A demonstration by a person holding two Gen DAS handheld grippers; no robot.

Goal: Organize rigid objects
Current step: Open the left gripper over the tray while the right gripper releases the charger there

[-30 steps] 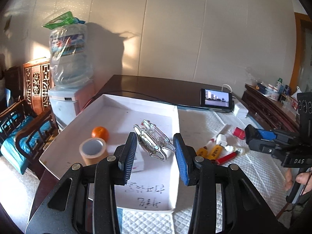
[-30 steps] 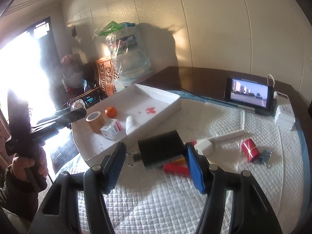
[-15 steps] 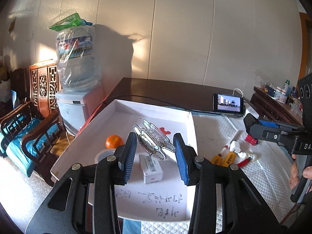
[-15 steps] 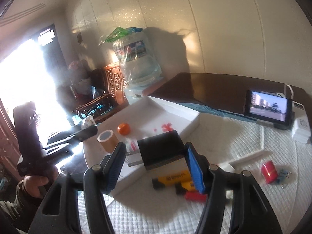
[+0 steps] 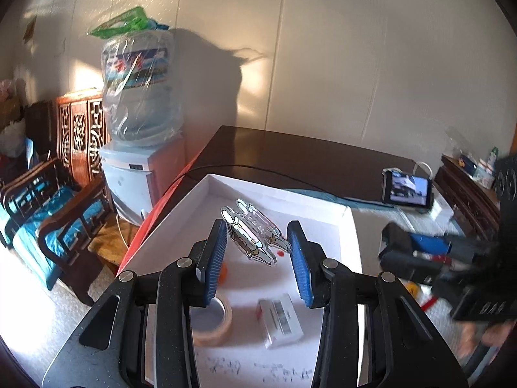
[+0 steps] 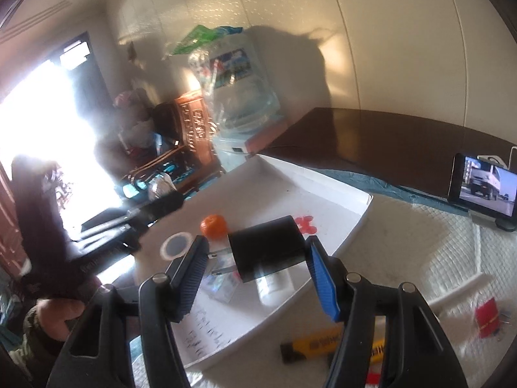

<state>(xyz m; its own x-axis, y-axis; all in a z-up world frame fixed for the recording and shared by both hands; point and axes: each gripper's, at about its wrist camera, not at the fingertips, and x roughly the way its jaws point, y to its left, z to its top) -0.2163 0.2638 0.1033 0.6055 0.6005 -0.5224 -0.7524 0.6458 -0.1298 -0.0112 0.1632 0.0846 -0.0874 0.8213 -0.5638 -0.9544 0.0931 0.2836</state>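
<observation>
Water dispenser [image 5: 142, 174], carved wooden bench [image 5: 48, 194], playing phone [image 6: 481, 190]

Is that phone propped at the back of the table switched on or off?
On. The phone stands propped on the table with its screen lit, showing a street scene with a white truck.

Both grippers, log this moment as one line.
left gripper: holds acrylic charm | right gripper: holds black charger | both above white tray

Handwritten black marks on white tray [image 5: 352, 226] floor, illegible. Barcode on small box [image 5: 280, 318]; digits unreadable. Yellow utility knife [image 6: 318, 344] lettering illegible.
</observation>
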